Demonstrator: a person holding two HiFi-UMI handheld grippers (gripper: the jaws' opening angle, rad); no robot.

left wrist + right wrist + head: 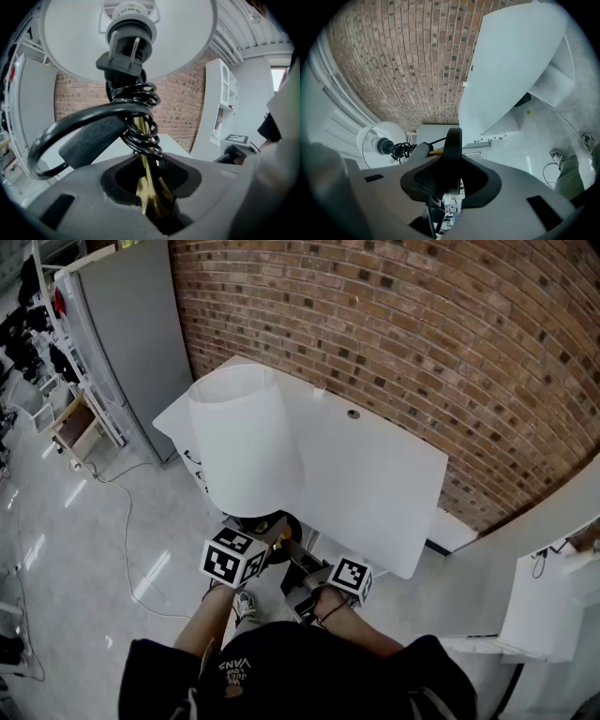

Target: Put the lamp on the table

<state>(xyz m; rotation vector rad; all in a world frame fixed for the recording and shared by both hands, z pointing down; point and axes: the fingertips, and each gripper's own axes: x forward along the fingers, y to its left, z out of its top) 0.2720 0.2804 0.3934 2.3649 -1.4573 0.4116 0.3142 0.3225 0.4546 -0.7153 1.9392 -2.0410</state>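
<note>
Lamp [248, 460] before white table [375, 474], brick wall [422, 324] behind
Left gripper [152, 206] clamps the stem [142, 136], right gripper [449, 187] the base [453, 140]; the shade [234, 413] ahead covers the table's left part.

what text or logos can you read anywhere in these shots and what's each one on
"VANS": white print on the person's black clothing; the smaller print by it is too small to read.
Raised lettering on the grey block on the cord of the lamp: too blurred to read.
Nothing else reads as text.
</note>
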